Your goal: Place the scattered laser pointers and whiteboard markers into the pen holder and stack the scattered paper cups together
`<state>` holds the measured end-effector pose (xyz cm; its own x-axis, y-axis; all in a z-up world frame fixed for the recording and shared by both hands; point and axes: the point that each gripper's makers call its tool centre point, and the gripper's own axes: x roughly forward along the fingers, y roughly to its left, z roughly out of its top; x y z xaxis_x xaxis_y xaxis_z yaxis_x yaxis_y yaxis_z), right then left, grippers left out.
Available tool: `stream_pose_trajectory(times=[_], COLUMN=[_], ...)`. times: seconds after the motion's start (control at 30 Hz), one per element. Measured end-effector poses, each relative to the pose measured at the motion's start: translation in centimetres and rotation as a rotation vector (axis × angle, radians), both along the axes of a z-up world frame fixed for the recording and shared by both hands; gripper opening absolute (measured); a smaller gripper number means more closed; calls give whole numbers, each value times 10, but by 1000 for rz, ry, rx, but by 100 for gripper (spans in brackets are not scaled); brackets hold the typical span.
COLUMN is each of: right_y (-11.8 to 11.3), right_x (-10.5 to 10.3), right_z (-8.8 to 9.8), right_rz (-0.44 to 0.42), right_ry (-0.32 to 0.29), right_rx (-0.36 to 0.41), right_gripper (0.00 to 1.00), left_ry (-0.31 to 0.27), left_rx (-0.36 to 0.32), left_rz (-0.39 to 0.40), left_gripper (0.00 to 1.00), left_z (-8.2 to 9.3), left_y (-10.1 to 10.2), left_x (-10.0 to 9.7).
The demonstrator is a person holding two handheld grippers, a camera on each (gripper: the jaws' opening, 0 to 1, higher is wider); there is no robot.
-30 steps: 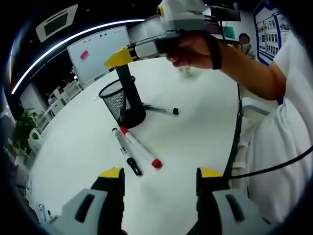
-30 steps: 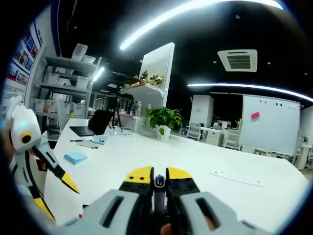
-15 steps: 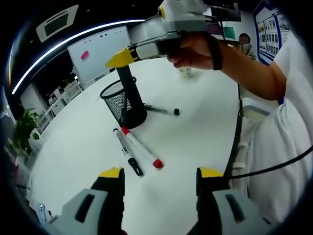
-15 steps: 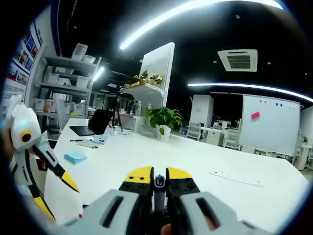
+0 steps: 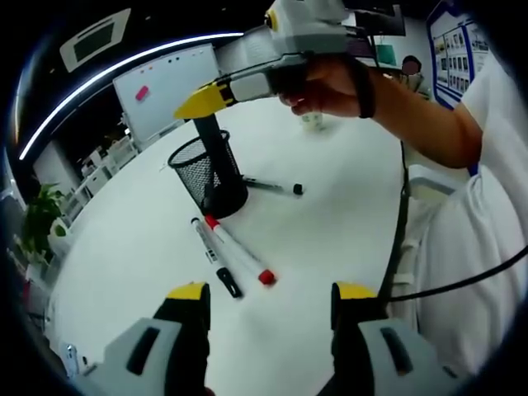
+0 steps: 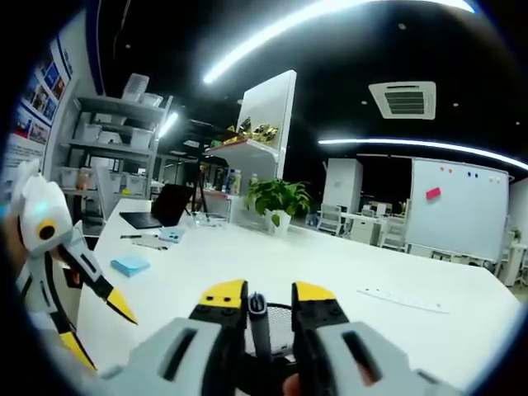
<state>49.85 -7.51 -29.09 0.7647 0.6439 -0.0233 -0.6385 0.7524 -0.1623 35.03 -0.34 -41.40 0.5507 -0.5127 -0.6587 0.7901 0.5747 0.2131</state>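
Observation:
A black mesh pen holder (image 5: 198, 175) stands on the white table (image 5: 330, 239). A black marker (image 5: 211, 140) stands upright in it, right under my right gripper (image 5: 198, 101). In the right gripper view the jaws of the right gripper (image 6: 268, 294) are open, with a small gap on each side of the black marker (image 6: 258, 320) above the holder's mesh (image 6: 279, 320). A red-capped marker (image 5: 239, 247) and a black-capped marker (image 5: 212, 257) lie side by side in front of the holder. Another black pen (image 5: 272, 187) lies to its right. My left gripper (image 5: 272, 293) hovers open above the near table.
A paper cup (image 5: 312, 121) stands far back on the table. The person's arm and white sleeve (image 5: 462, 206) fill the right side. Across the table lie a blue notepad (image 6: 129, 265) and a laptop (image 6: 153, 216). The left gripper (image 6: 95, 328) shows at the left edge.
The right gripper's jaws have parted from the black marker, which now stands in the holder. The left gripper has not moved.

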Motion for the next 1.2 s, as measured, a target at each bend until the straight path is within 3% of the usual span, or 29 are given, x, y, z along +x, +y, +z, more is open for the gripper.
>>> stream_pose_trajectory(times=[1.2], right_y=[-1], right_x=[-11], right_z=[6], right_rz=[46], right_ry=[-4], right_rx=[-7], right_gripper=[28], left_ry=[-2], left_rx=[3], left_rz=[8], left_gripper=[60], left_z=[1], left_y=[2], left_x=[1])
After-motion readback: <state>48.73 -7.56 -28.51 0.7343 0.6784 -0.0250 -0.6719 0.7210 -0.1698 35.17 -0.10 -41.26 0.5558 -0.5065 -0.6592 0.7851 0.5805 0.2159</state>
